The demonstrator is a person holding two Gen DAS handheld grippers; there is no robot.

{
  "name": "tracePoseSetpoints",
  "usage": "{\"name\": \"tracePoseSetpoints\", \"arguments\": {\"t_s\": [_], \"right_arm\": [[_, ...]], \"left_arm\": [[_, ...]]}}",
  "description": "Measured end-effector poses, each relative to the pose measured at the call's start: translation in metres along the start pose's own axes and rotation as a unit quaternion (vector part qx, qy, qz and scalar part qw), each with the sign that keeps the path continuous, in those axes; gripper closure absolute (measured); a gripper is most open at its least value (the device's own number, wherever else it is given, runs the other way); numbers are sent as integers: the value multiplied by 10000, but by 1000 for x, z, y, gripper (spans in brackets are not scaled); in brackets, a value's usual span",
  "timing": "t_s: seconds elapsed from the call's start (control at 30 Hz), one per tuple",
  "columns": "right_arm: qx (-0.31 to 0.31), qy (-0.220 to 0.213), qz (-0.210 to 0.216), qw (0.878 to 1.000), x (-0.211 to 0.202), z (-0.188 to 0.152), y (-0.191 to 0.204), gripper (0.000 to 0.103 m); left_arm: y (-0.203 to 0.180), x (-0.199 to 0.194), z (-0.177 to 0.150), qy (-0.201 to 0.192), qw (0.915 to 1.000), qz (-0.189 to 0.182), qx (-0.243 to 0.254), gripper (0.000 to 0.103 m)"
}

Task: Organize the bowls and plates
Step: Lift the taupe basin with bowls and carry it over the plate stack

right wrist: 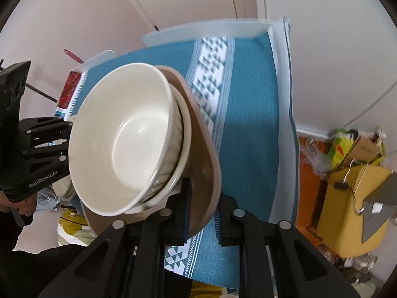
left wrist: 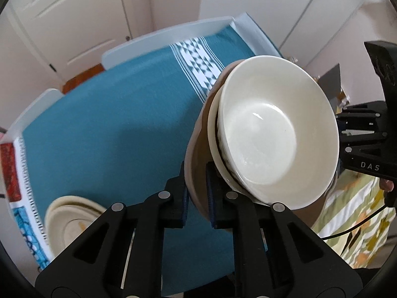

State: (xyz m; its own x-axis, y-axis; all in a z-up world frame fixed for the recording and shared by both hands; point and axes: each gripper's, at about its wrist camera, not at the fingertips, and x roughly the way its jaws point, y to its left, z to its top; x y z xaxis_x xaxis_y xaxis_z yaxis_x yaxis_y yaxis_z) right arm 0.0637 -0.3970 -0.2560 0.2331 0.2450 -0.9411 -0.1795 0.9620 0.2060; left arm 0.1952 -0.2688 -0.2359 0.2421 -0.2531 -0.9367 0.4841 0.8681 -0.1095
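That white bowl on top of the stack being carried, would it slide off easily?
Probably. The white bowl looks glossy, so likely slippery, and the stack looks tilted. It only rests loosely on a small plate over the tan plate, which both grippers clamp by the rim. It looks ceramic, likely breakable.

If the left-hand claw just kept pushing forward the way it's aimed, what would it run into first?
The left gripper is already clamped on the rim of the brown plate carrying the white bowl, so the plate itself. Beyond it lies the teal tablecloth; depth there is unclear.
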Motion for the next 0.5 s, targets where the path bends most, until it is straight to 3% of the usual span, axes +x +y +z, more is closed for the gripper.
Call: {"name": "tracePoseSetpoints", "arguments": {"t_s": [0.23,0.5], "right_arm": [[-654,-200,12,9977,-22,35,41,87],[-1324,-291,163,9906,-19,67,124,87]], "left_arm": [[33,-49,-9,-331,9978,382,-432,93],[103,-96,-49,-542,9912,730,-957,93]]}}
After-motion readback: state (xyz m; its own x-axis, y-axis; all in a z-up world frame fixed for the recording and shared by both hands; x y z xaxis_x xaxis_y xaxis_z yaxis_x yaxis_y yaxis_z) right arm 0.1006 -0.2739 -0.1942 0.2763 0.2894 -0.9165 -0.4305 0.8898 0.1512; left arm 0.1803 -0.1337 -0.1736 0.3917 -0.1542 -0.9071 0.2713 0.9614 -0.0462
